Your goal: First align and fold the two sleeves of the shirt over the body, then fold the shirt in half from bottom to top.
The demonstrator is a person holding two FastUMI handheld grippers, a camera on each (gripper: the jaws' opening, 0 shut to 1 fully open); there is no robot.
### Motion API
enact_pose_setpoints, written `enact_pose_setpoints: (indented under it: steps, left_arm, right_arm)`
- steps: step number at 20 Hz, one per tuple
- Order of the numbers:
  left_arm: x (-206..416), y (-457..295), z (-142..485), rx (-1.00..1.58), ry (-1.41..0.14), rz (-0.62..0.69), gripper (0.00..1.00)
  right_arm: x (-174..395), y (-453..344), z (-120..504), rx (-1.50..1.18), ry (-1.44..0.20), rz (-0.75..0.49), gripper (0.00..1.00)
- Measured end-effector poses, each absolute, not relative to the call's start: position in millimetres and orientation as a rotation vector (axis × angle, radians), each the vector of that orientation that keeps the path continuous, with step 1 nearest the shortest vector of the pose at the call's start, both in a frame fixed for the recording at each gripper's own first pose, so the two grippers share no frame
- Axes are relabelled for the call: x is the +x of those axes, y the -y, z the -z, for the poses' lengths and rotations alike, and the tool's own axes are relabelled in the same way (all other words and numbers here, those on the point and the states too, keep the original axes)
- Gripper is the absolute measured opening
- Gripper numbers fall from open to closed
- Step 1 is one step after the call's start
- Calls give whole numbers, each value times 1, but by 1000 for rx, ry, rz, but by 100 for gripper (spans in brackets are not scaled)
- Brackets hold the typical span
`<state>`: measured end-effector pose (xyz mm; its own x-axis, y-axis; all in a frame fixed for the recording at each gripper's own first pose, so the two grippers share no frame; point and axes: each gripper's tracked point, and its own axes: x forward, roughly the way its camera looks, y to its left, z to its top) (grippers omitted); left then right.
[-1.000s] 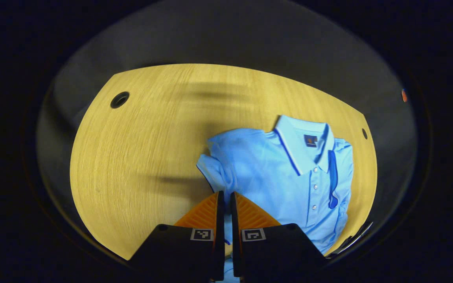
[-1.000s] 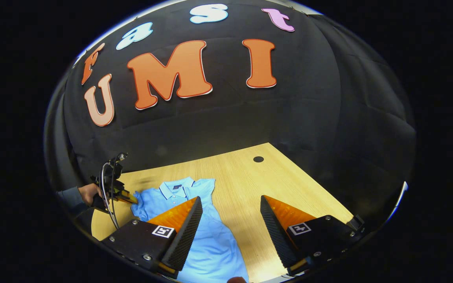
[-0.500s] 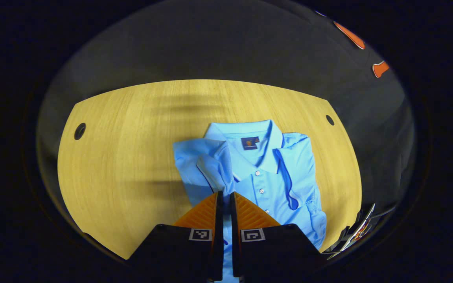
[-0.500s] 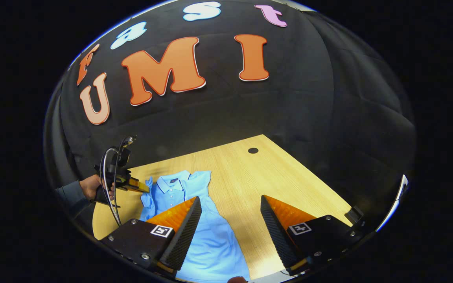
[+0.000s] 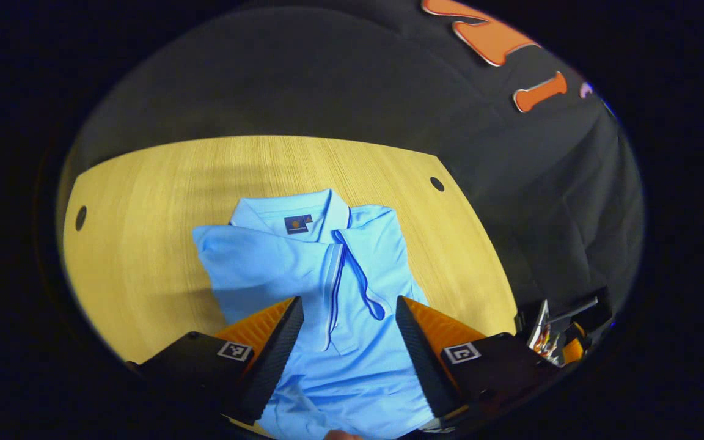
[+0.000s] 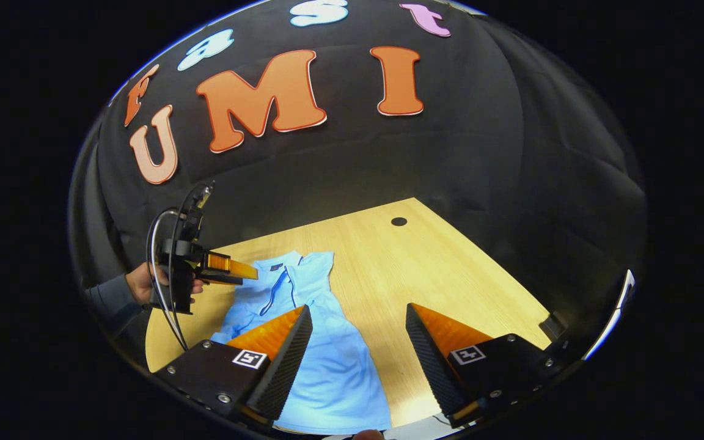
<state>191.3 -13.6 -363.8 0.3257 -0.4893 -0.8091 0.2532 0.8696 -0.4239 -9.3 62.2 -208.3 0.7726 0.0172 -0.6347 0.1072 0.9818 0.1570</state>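
Now both sleeves lie folded over the shirt (image 5: 352, 287) at 12 o'clock, left gripper (image 5: 349, 327) and right gripper (image 6: 358, 342) spread, empty.

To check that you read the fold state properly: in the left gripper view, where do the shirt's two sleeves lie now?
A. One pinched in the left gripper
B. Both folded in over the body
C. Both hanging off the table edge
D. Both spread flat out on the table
B: both sleeves lie over the shirt body, meeting below the collar, and the left gripper stands open above them.
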Motion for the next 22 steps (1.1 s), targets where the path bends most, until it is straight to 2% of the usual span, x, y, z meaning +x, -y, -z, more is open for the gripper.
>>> enact_pose_setpoints:
  steps: [8, 13, 22]
  left_arm:
    - [113, -29, 318, -171, -1068, 384, 100]
    - [46, -60, 324, -61, -1093, 313, 100]
    - [-79, -82, 357, -15, -1187, 227, 100]
  right_arm:
    - [-29, -73, 235, 150, -768, -88, 95]
    - [-52, -78, 266, 131, -849, -153, 95]
    - [-116, -80, 321, 83, -1007, -232, 96]
